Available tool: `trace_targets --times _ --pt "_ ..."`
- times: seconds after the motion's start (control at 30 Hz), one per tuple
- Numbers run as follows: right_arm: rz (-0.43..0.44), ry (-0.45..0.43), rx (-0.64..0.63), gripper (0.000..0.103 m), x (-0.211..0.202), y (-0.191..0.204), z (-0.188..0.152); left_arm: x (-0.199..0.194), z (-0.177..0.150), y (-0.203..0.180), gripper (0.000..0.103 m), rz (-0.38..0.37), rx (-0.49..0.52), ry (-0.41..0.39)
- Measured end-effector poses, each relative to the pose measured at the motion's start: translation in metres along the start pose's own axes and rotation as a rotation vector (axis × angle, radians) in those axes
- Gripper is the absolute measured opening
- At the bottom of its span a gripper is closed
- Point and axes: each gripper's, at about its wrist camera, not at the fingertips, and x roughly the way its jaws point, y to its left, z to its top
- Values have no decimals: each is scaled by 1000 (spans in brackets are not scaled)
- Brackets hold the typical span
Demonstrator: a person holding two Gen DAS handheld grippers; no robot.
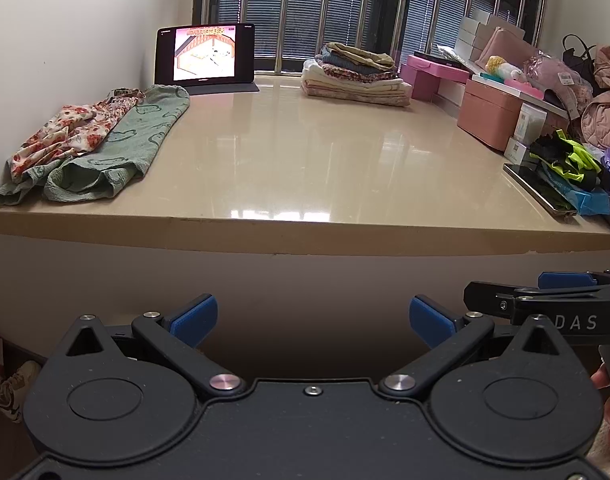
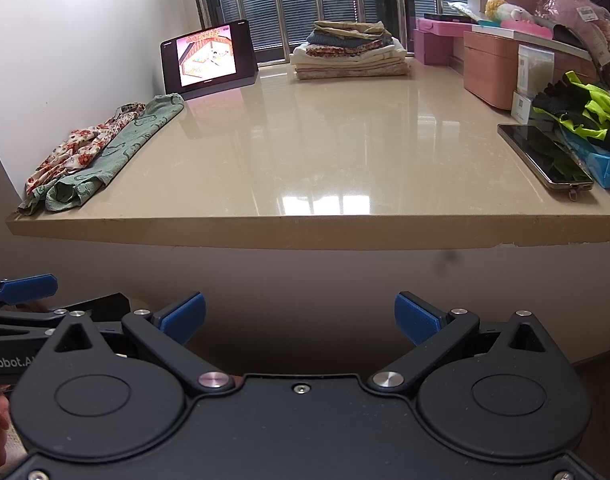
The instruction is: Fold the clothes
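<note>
Left wrist view shows the left gripper (image 1: 313, 318) and right gripper (image 2: 300, 316) with fingers spread wide, holding nothing, below the counter (image 1: 305, 160) edge. Unfolded clothes (image 1: 93, 140) lie far left; best pinch one garment's near hem alone.

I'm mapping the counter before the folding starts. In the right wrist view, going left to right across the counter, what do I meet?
Floral garment → green garment → tablet → folded stack → pink box → phone.
</note>
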Motion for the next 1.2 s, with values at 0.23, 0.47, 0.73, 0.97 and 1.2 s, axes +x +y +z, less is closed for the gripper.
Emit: trace_targets --times 0.23,0.47,0.73,0.97,1.2 --pt "4 10 1 102 1 0 0 0 0 -1 103 4 2 1" --pt "7 11 -1 102 2 -1 0 0 1 -1 103 -1 3 1" --pt "7 17 -7 102 3 0 1 1 1 -1 103 1 10 2" --pt "11 15 -7 102 3 0 1 1 2 -1 103 -1 11 0" --pt "13 18 -5 102 3 0 0 2 1 -1 103 -1 10 1"
